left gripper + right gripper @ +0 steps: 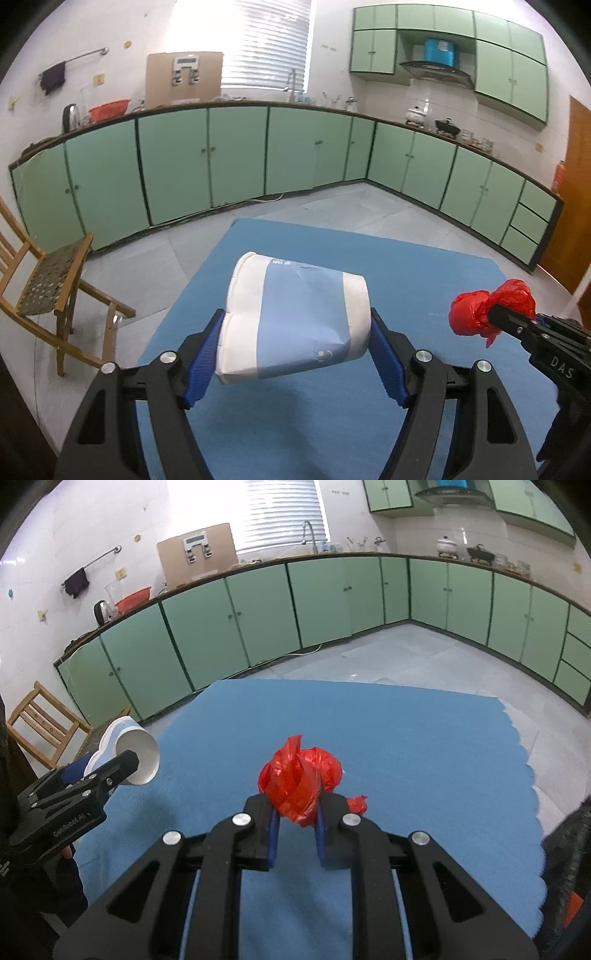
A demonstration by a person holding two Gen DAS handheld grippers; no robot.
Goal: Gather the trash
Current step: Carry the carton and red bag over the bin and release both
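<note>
Crumpled into a tight ball, a red plastic bag (299, 779) is pinched between the blue pads of the right tongs (297, 812), which are clamped on it; a loose tail of the same red film (356, 804) sticks out just beside the right-hand finger. The bag is held clear above the blue surface (406, 746). In the left wrist view the same bag (480, 310) is seen at the far right, bunched around the black fingertip of the right tongs (496, 314).

A white and pale-blue paper cup (295, 317), dented and lying on its side, is gripped across its body by the left tongs (295, 354), whose ribbed blue pads (207, 354) are pressed against both flanks, so the tongs are closed on the cup at a wide spread. Its open mouth is turned toward the right tongs, as is shown in the right wrist view, where the cup (136, 753) is seen at the left beyond the black finger of the left tongs (122, 766). A shadow is cast on the surface below the cup.

The blue surface is set in a kitchen. A grey tiled floor (332, 203) is seen past its far edge, and green cabinets (236, 155) are ranged along two walls. A wooden chair (55, 288) is stood at the left, near the corner of the surface. A bright window with blinds (266, 44) is seen above the counter.
</note>
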